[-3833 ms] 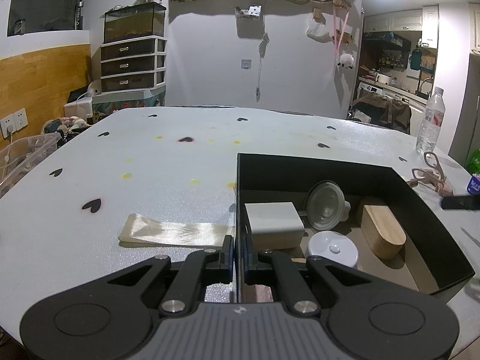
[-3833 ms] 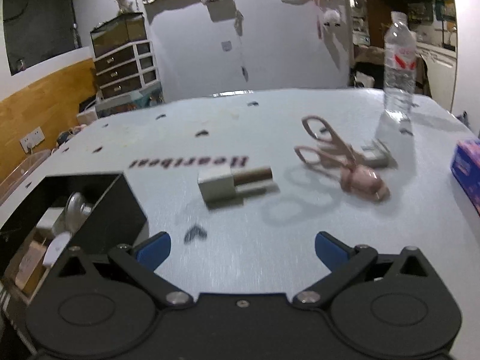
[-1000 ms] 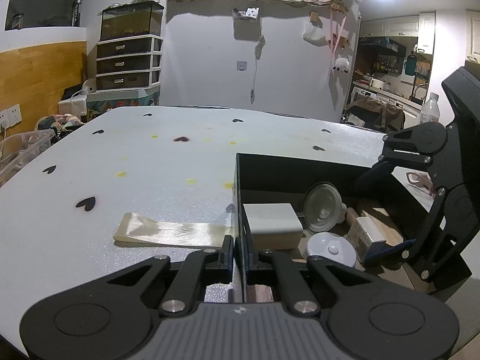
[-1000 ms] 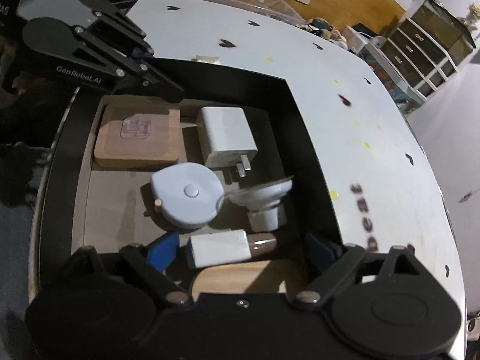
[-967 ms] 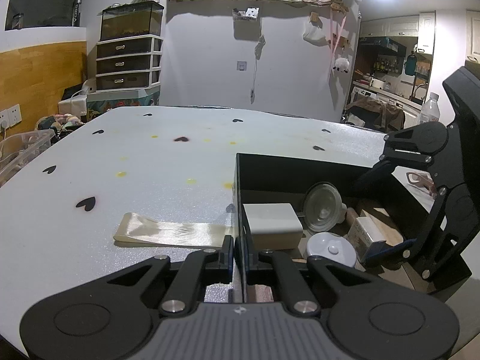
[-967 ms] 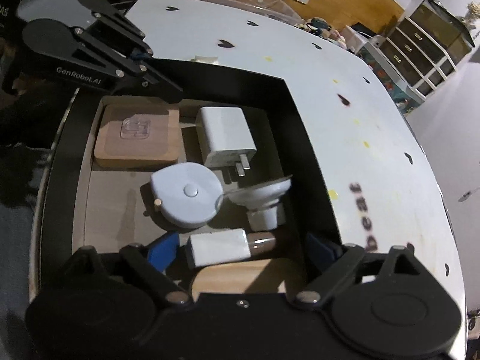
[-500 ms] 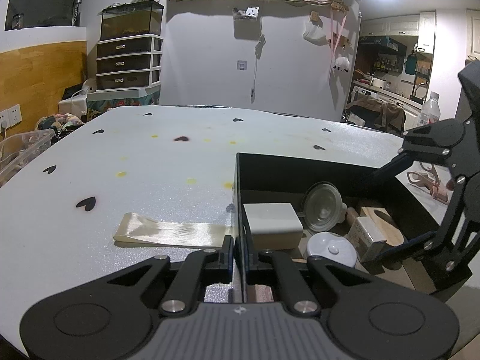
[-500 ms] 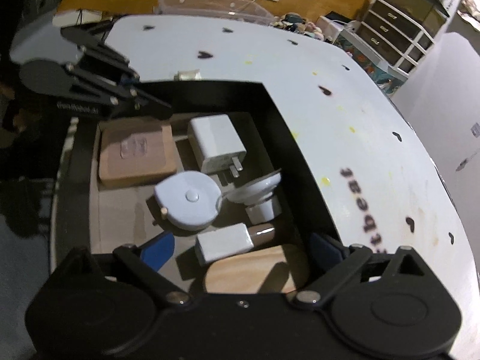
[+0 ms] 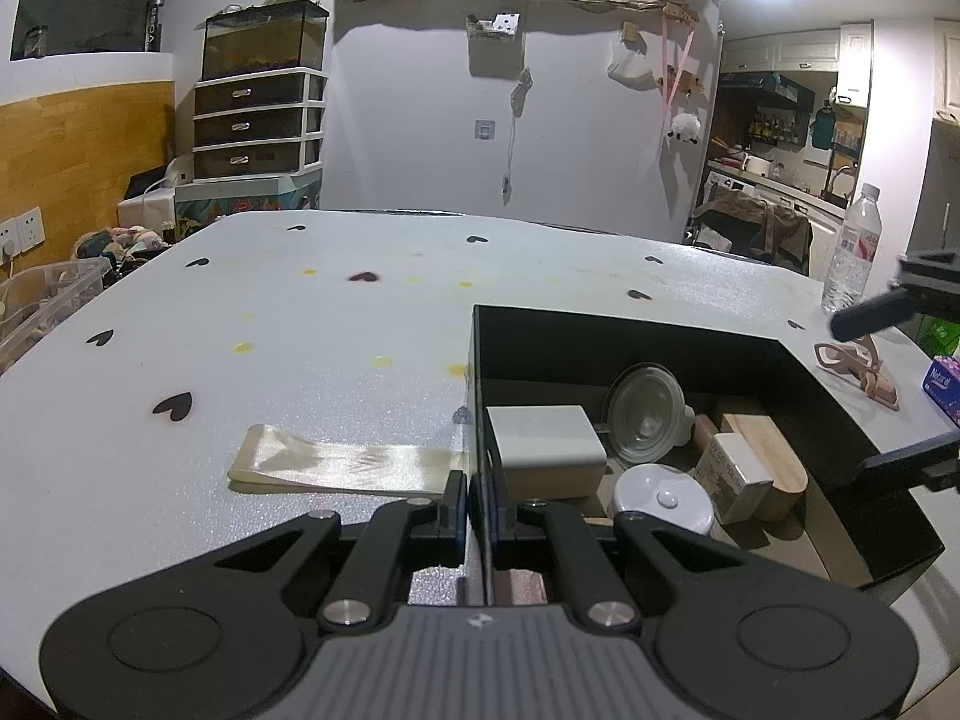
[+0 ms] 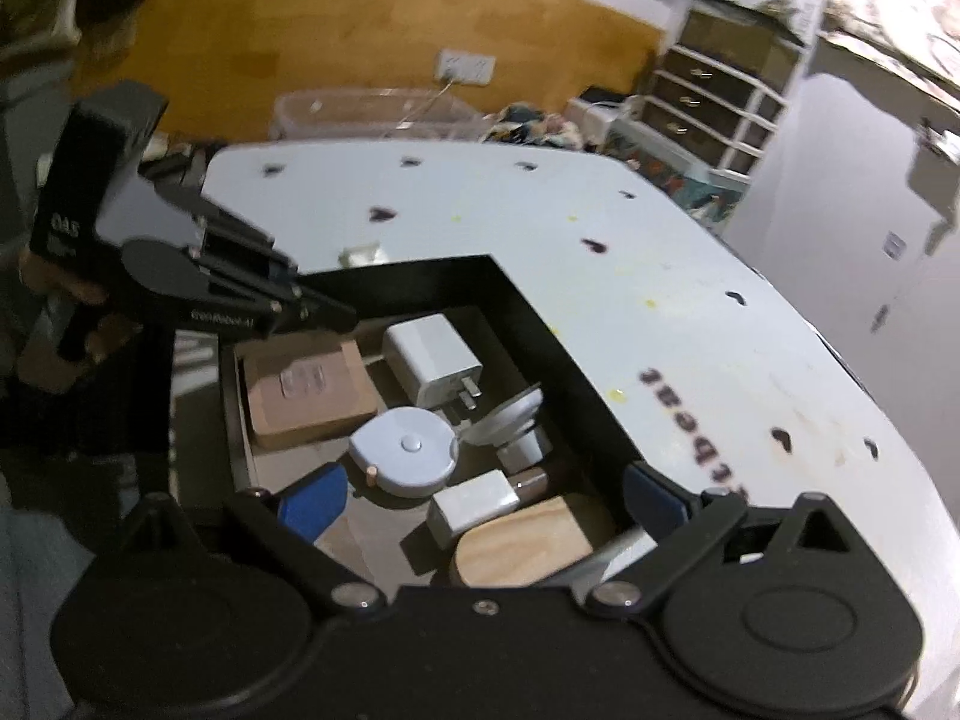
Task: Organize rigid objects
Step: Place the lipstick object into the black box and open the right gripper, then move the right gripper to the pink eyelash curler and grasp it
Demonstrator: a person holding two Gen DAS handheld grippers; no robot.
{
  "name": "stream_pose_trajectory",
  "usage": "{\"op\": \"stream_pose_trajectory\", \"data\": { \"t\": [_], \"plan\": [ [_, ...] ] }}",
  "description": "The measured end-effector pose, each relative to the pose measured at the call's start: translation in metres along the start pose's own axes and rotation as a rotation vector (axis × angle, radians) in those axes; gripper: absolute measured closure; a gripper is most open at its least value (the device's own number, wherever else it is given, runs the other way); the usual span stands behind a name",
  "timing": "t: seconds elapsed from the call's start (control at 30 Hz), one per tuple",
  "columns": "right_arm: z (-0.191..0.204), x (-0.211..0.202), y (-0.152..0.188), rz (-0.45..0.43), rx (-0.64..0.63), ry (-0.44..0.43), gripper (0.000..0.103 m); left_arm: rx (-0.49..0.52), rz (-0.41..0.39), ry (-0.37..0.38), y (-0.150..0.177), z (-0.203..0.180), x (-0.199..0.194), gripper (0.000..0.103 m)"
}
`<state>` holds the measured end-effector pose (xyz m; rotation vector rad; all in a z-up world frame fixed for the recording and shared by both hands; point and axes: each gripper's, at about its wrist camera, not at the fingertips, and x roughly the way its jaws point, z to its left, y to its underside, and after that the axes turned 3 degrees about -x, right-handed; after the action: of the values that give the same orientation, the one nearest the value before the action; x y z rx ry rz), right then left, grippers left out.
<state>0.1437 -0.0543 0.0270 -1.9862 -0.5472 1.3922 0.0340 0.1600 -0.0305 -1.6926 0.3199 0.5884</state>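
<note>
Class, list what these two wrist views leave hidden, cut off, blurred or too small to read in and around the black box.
- Box floor, left wrist view: its near corner is hidden behind the left gripper.
- Right gripper, left wrist view: cut off by the right edge; only two fingers show.
- Small white carton, left wrist view: print too small to read.
- Table lettering, right wrist view: blurred and partly hidden by the gripper's body.
- Scissors, left wrist view: partly behind a finger.

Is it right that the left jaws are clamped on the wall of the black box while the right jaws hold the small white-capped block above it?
Not quite. The right gripper holds nothing: in the right wrist view its jaws stand open, and the white-capped block lies in the black box. The left gripper is indeed clamped on the box wall.
</note>
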Motion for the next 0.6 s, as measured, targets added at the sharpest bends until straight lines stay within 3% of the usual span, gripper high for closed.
{"op": "stream_pose_trajectory", "data": {
  "t": [0.37, 0.6],
  "plan": [
    [-0.006, -0.034, 0.049, -0.078, 0.267, 0.204, 0.0, 0.001, 0.005, -0.012, 0.0, -0.002, 0.001, 0.097],
    [-0.008, -0.04, 0.085, -0.074, 0.414, 0.436, 0.0, -0.002, 0.006, -0.013, 0.0, -0.003, 0.001, 0.097]
  ]
}}
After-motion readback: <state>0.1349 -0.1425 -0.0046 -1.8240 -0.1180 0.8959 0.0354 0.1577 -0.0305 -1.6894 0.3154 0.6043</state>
